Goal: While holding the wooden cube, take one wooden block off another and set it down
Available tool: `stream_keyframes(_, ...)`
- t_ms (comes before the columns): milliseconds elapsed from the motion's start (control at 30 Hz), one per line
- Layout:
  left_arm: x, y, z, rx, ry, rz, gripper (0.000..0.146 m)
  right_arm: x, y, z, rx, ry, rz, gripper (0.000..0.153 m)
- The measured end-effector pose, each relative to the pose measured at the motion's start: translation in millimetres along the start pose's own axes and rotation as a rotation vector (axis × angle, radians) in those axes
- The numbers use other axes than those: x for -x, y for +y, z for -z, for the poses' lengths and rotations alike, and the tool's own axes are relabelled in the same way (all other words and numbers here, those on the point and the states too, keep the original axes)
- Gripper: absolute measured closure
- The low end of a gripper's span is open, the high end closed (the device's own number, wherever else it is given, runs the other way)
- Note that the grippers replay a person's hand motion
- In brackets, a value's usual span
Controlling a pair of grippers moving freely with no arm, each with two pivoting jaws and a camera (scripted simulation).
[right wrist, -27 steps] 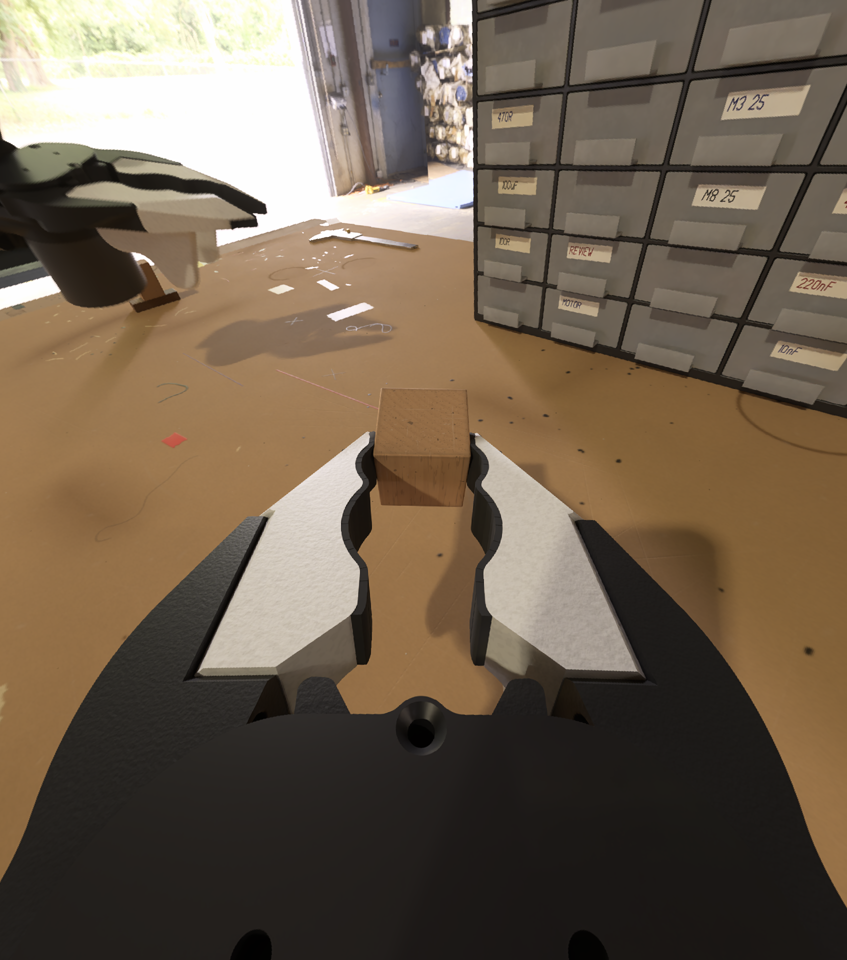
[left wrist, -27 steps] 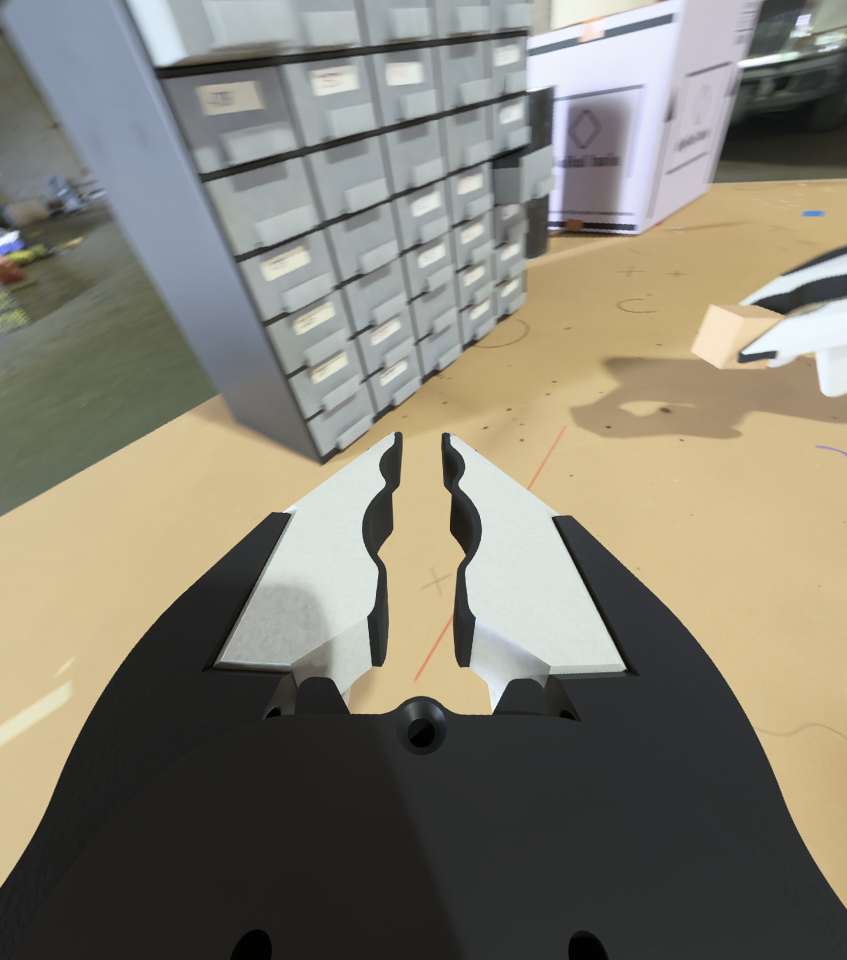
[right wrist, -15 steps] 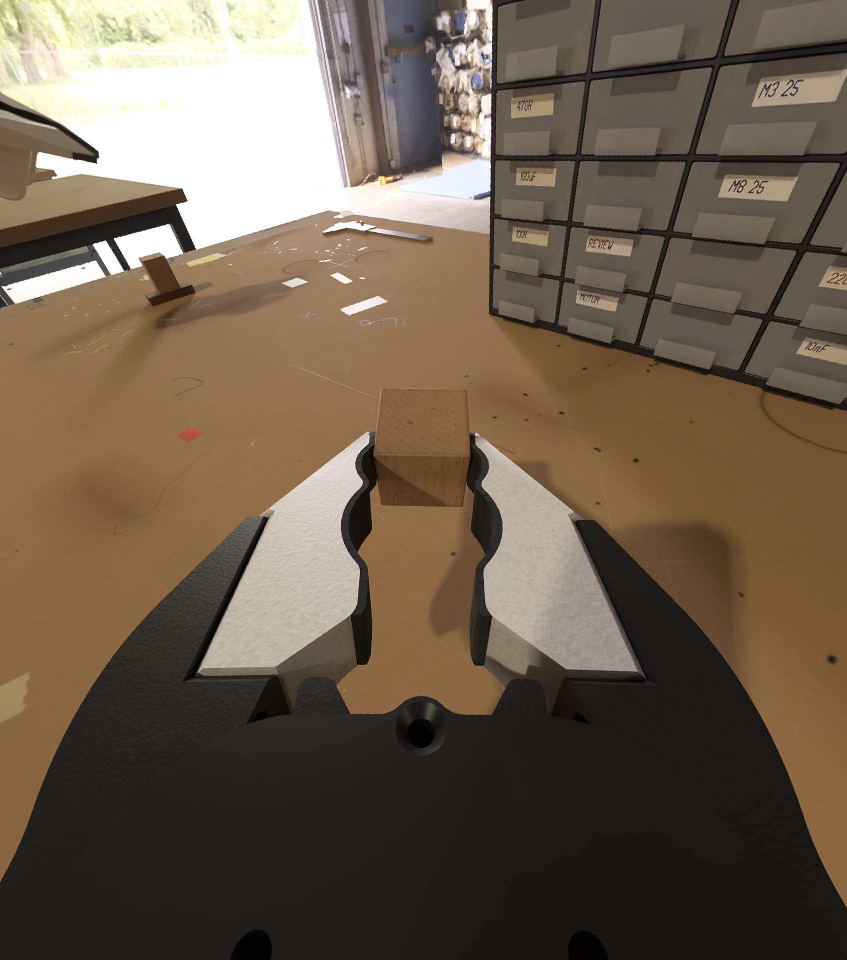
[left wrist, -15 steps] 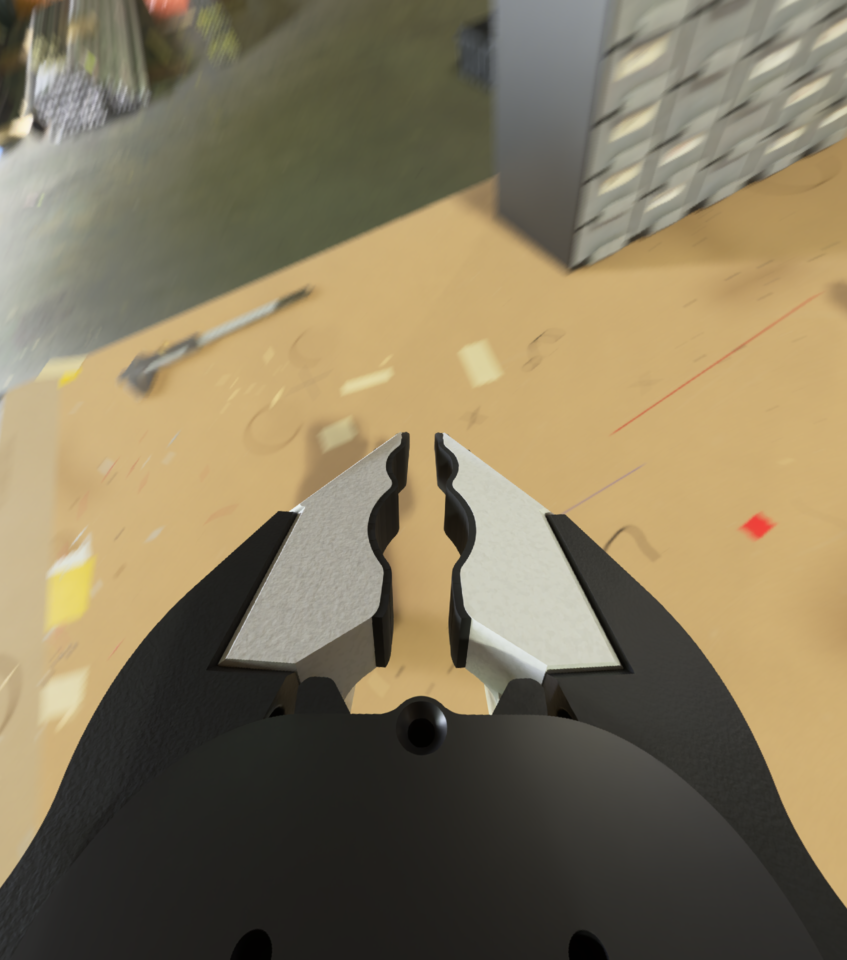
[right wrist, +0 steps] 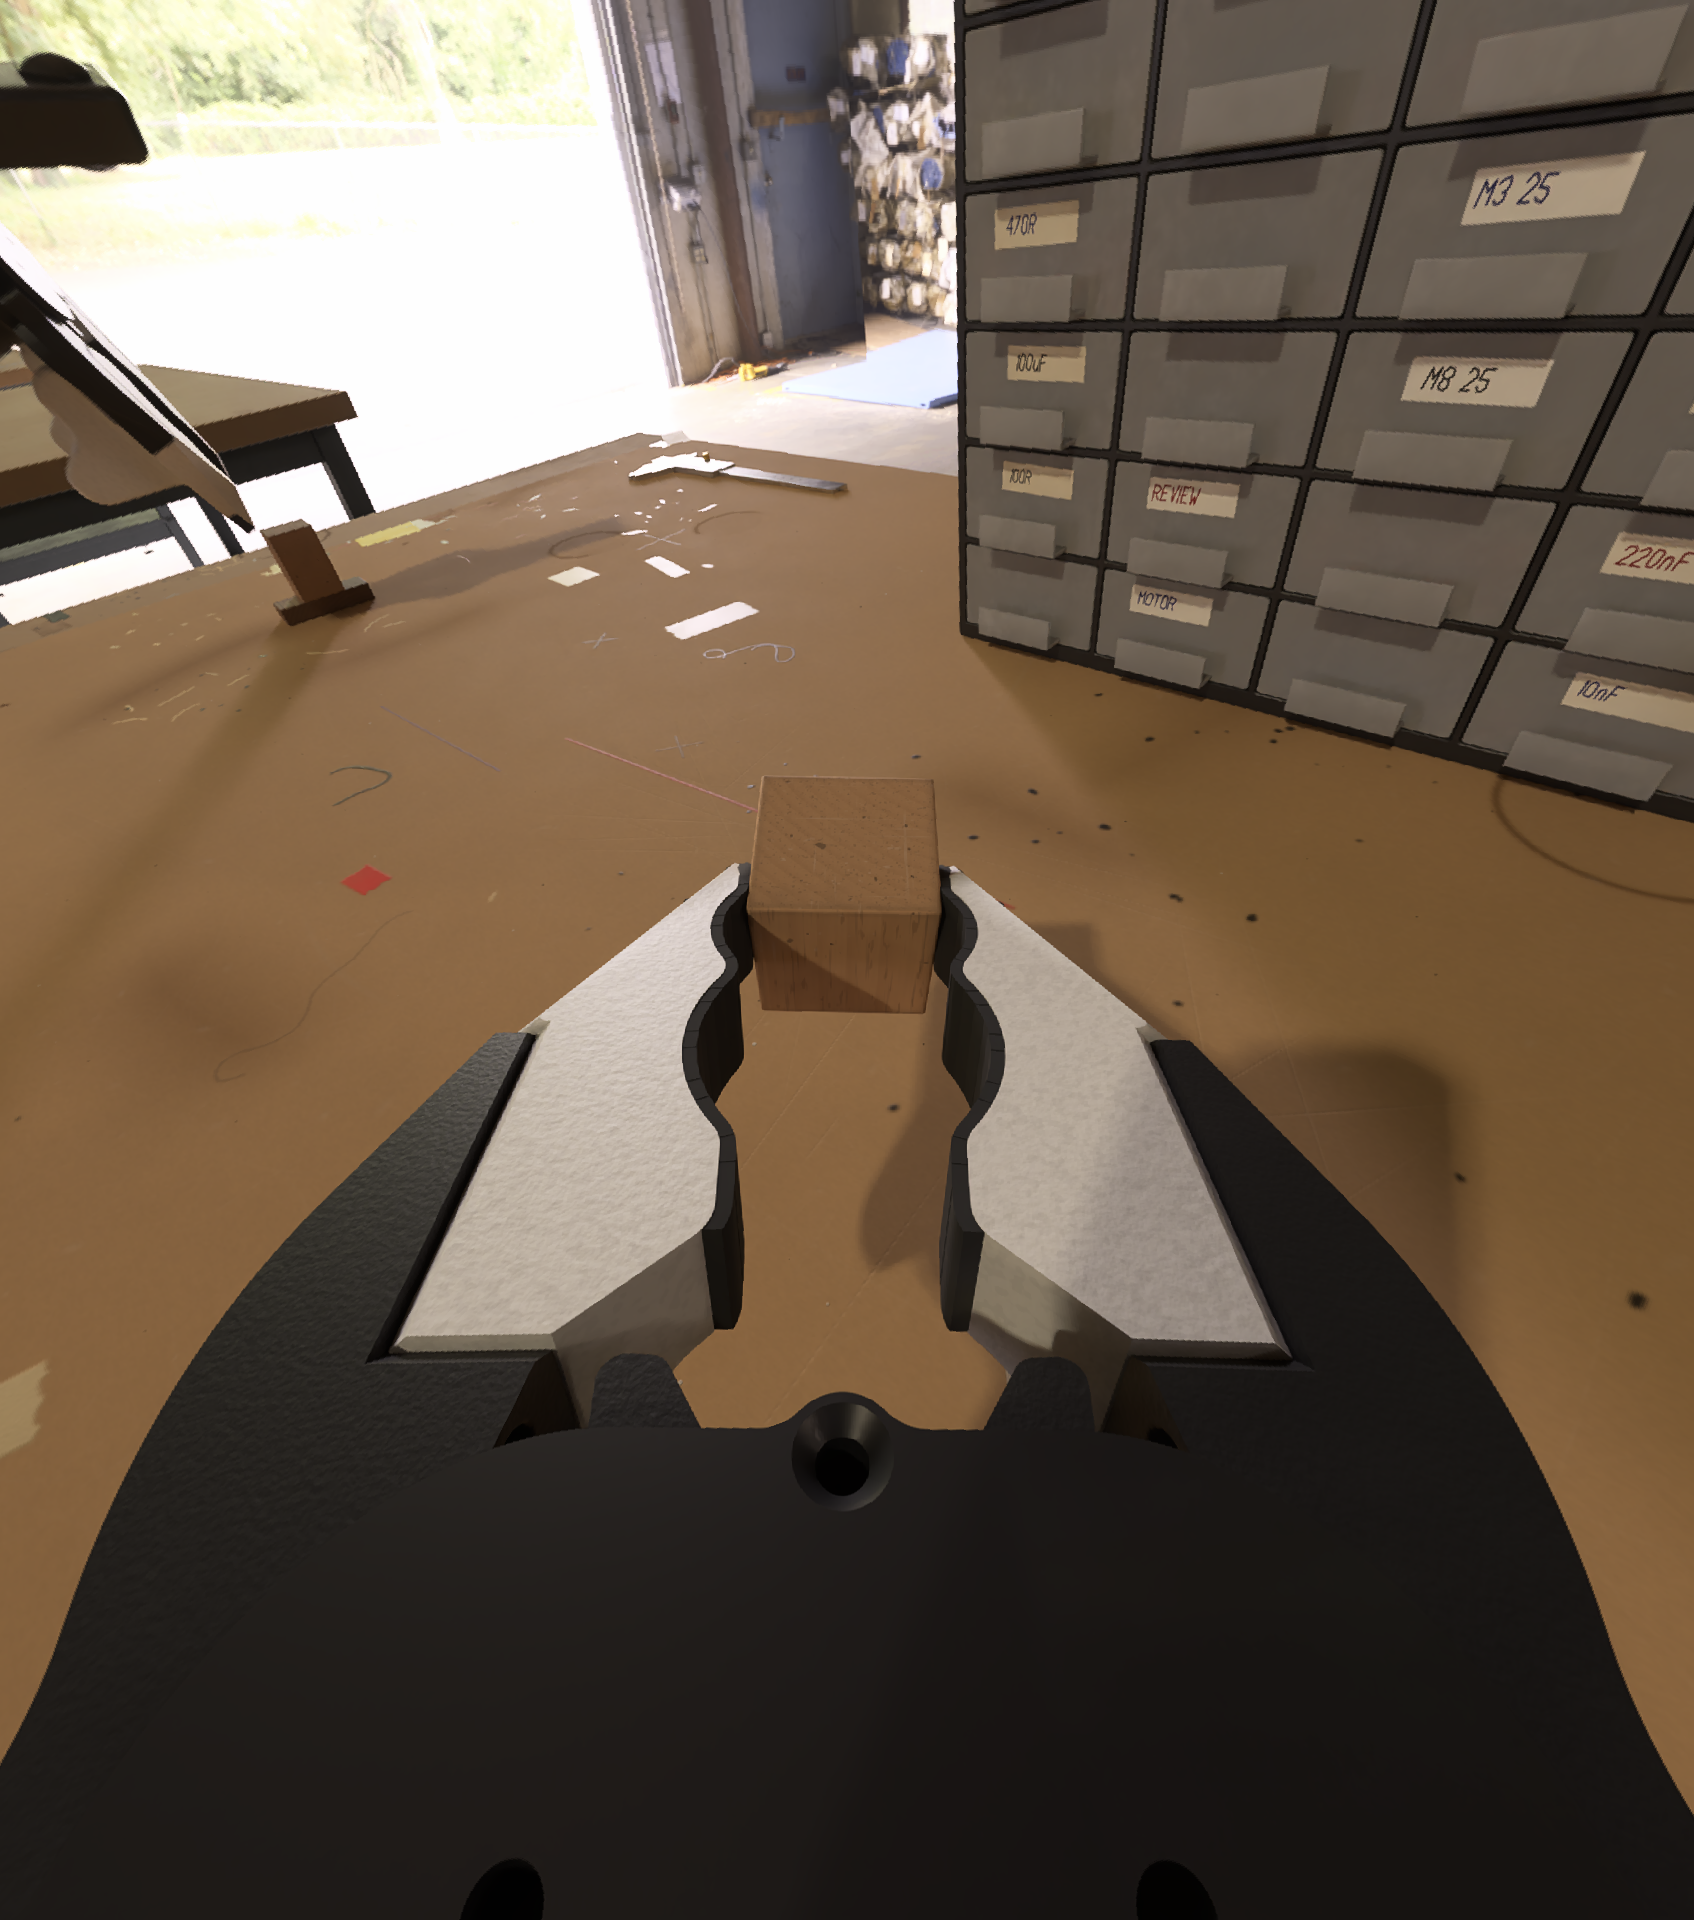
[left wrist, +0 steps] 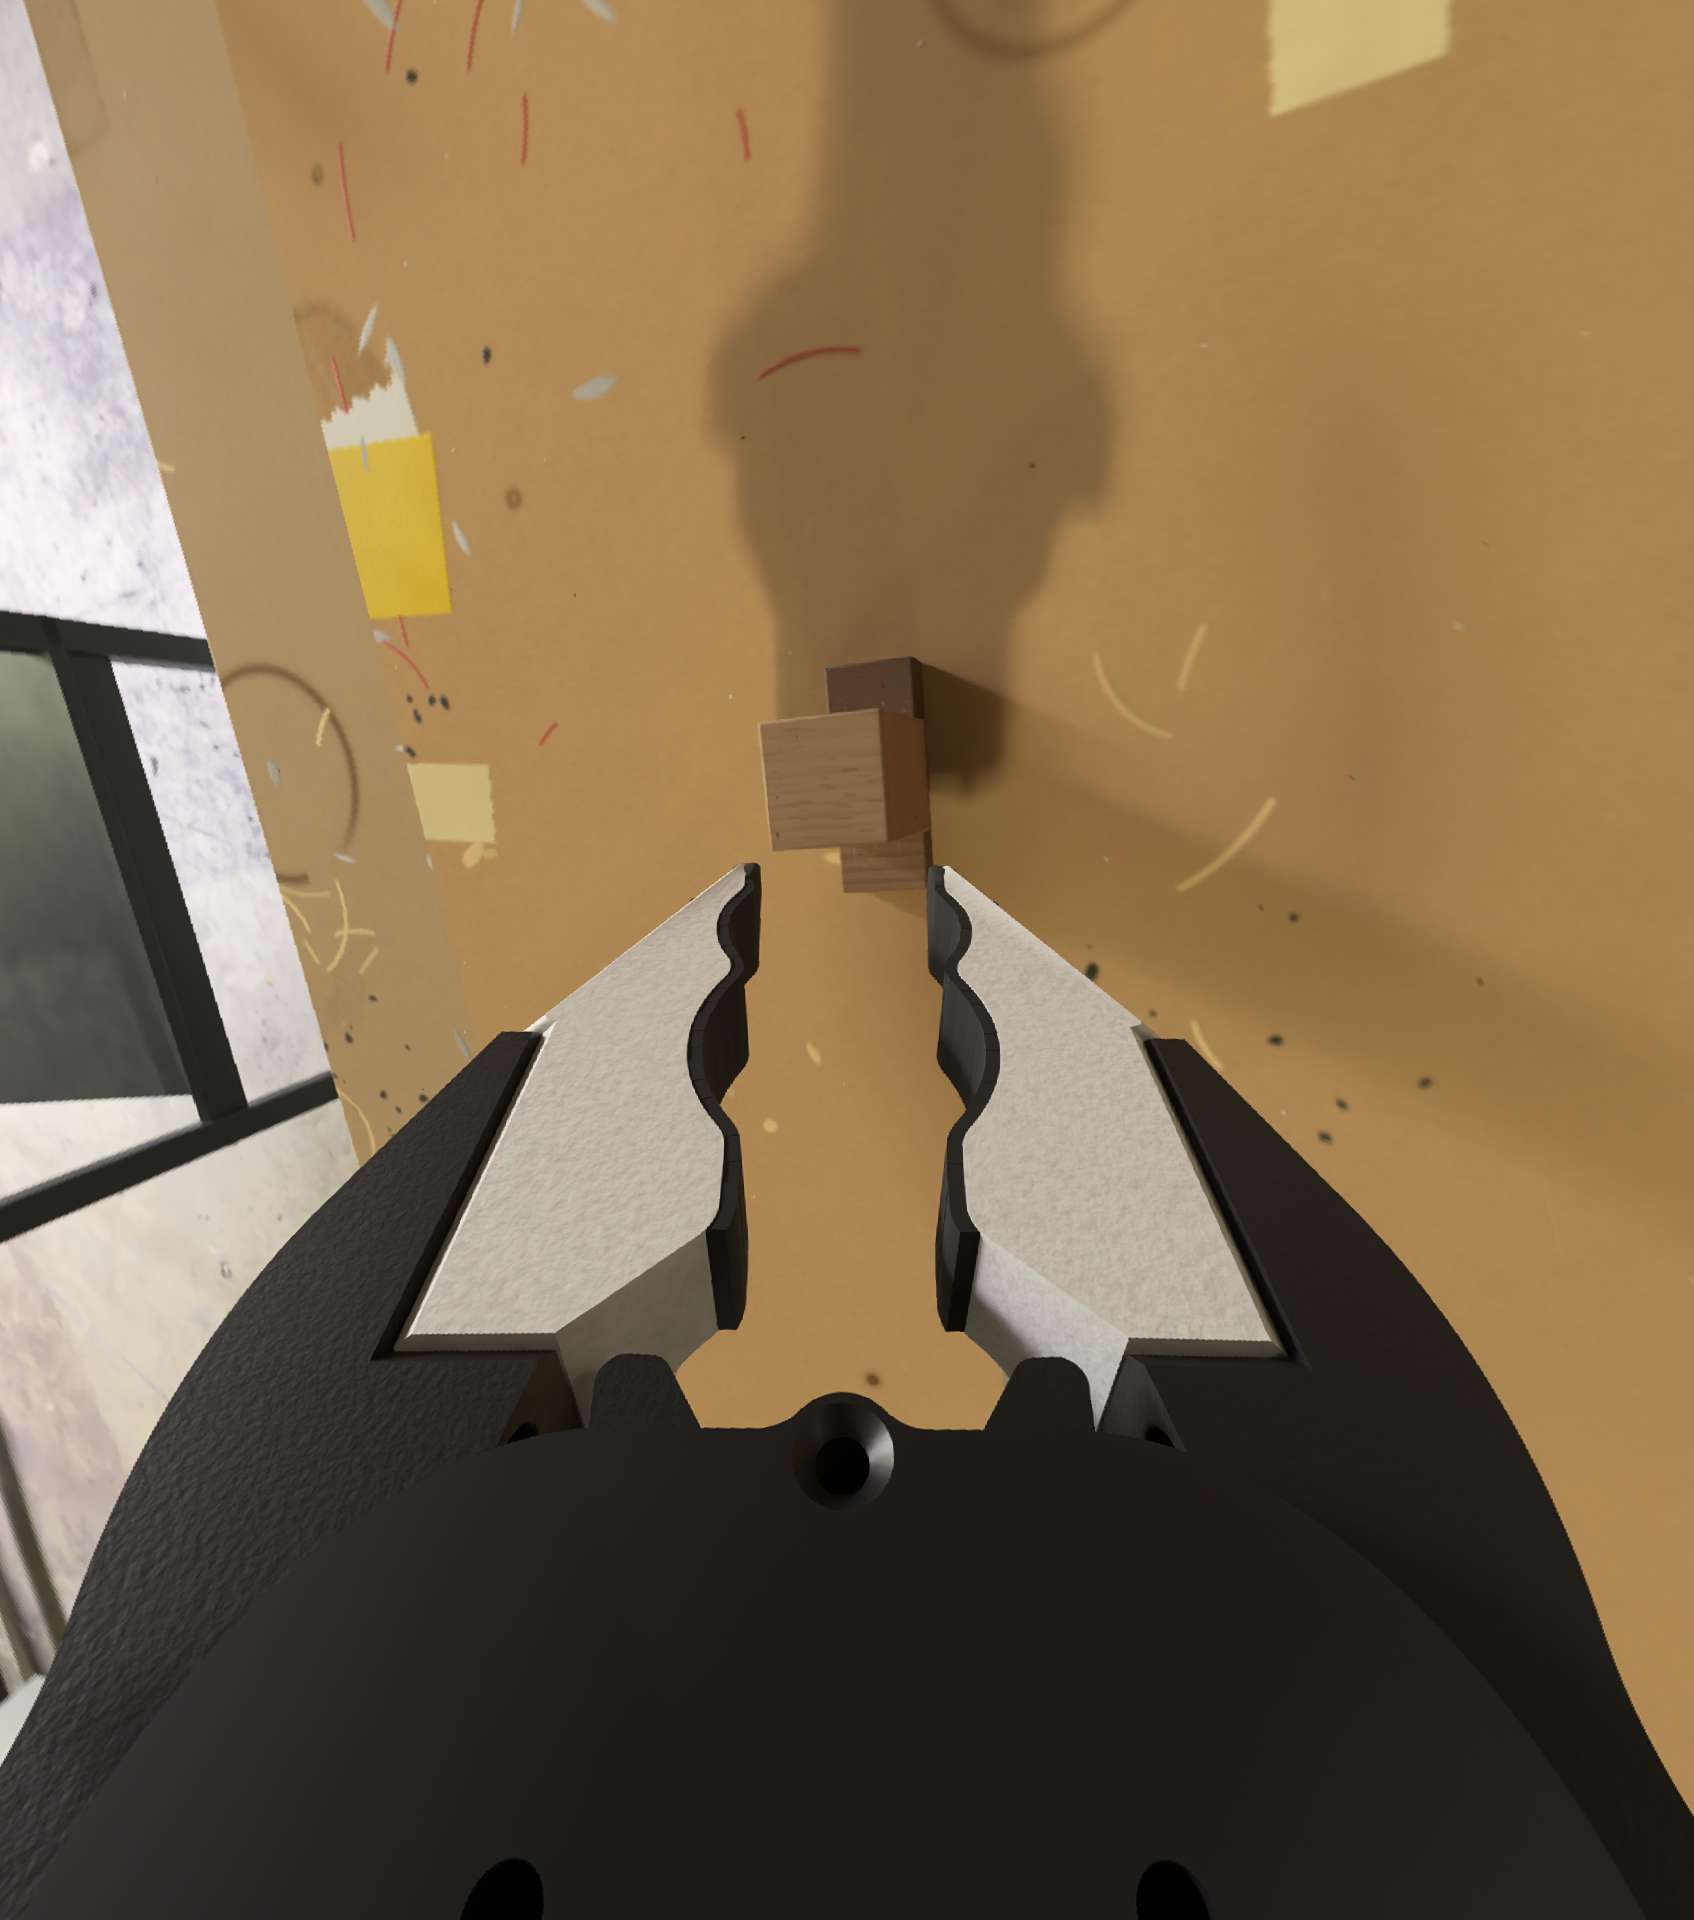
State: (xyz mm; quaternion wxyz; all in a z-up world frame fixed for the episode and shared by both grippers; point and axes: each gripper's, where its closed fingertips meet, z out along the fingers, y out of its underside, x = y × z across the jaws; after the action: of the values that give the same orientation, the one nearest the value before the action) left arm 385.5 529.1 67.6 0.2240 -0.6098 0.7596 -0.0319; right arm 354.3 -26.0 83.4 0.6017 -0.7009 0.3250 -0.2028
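Workshop surroundings frame everything: beyond the brown desk (right wrist: 199,1039) a bright doorway opens, and a grey drawer cabinet (right wrist: 1394,416) stands on the desk as the landmark, filling the far right of the right wrist view. A second bench shows through the doorway side, well left of the cabinet.

Less than a second ago the left claw (left wrist: 843,883) was looking across the desk at the cabinet with its fingers nearly together. Now it points steeply down at the desk far to the left of the cabinet, near the desk's edge, and its fingers have spread to a moderate gap with nothing between them. I judge this as the approach to the stack being nearly finished, with the grasp not yet made.

Just beyond its fingertips stands the upper wooden block (left wrist: 827,784), pale and upright, resting on the lower wooden block (left wrist: 874,681), a darker flat piece lying on the desk. From the right wrist view the same pair appears small, well left of the cabinet, with the left claw tilted above it; the gap looks about wide enough for the upper block.

The right claw (right wrist: 843,904) is level and low over the desk in front of the cabinet, clamped on the wooden cube (right wrist: 843,894) at its fingertips, as it was before; the cube hangs clear of the desk above its own shadow.
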Motion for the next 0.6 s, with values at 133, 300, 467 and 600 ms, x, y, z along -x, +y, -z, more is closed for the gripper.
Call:
stream_keyframes(133, 7.1, 1.7, -15.1, 0.050, -0.029, 0.048, 0.108, 1.2, -1.7, 0.9, -0.006, -0.006, 0.000, 0.118)
stream_keyframes(300, 3.7, 1.8, -29.9, 0.054, 0.009, 0.088, 0.107, 4.1, -2.8, 1.1, -0.007, -0.015, 0.009, 0.118)
stream_keyframes(467, 2.5, -1.9, -37.3, 0.034, 0.012, 0.107, 0.109, 5.4, -0.8, 0.0, 0.005, -0.017, 0.022, 0.118)
stream_keyframes(600, 4.9, -4.7, -31.5, 0.002, 0.015, 0.108, 0.113, 5.2, 2.2, -1.5, 0.020, -0.012, 0.035, 0.118)
